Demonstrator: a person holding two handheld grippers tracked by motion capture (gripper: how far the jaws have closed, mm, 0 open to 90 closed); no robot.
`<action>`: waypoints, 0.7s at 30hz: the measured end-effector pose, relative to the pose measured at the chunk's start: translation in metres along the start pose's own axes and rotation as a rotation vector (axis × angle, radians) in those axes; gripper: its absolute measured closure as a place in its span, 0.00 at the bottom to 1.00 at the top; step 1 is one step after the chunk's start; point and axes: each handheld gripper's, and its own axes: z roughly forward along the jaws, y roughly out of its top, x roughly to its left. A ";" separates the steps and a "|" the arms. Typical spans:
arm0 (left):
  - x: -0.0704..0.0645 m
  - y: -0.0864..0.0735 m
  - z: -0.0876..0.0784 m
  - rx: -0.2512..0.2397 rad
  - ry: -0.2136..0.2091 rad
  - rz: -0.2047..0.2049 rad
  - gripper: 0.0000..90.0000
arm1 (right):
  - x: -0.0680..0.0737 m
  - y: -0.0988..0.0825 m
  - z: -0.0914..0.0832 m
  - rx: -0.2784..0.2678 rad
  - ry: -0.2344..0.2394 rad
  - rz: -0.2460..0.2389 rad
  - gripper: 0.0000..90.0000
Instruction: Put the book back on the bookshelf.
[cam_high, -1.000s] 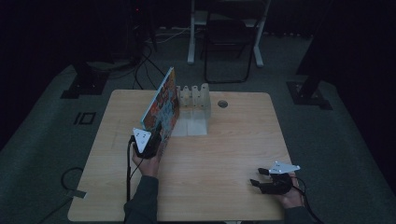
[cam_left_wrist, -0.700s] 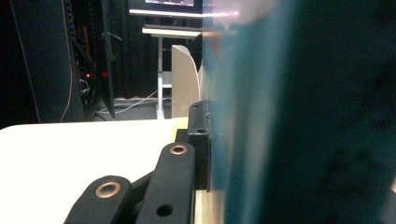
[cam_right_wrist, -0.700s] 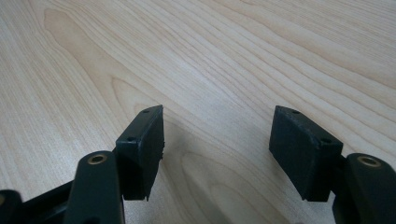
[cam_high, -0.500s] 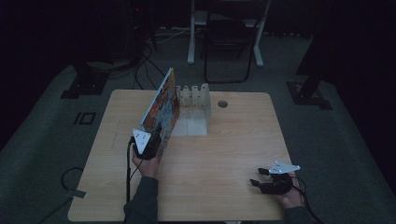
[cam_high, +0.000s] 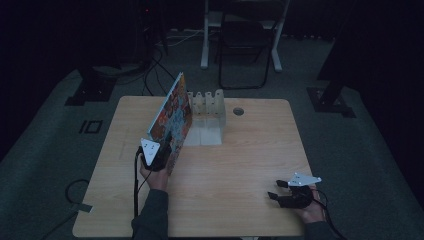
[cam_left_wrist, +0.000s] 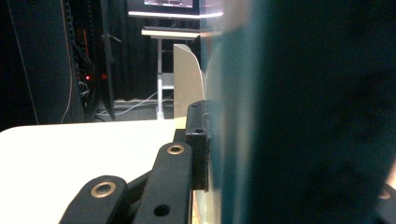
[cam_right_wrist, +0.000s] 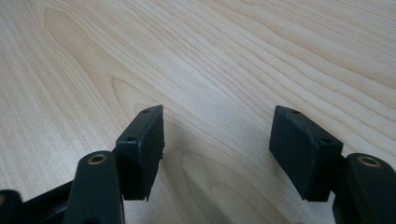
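Left gripper is sitting at the near left of the wooden table, its jaws clamping the near edge of a large colourful book; the book is standing on its bottom edge, leaning slightly, cover facing right in the high view; its far end is reaching back beside a pale slotted rack that is standing at the far middle of the table; a flat pale base is lying in front of the rack, just right of the book

In the left gripper view the book is showing as a broad dark teal slab pressing against the black pad of the one jaw in sight; the rack is rising behind it, pale and curved at the top

Right gripper is resting in the person's hand at the near right corner, well apart from the book; its jaws are standing apart with nothing between them; the right gripper view is showing the pads hovering just over bare wood grain

A small round hole is sitting in the tabletop right of the rack
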 end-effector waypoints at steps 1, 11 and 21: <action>0.000 0.000 0.000 0.001 -0.001 0.005 0.87 | 0.000 0.000 0.000 0.000 0.000 0.000 0.39; 0.003 -0.003 0.000 0.005 -0.016 -0.003 0.72 | 0.000 0.000 0.000 0.000 0.001 0.000 0.39; 0.007 -0.001 -0.006 0.021 -0.021 0.016 0.53 | 0.000 0.000 0.000 0.000 -0.001 -0.002 0.39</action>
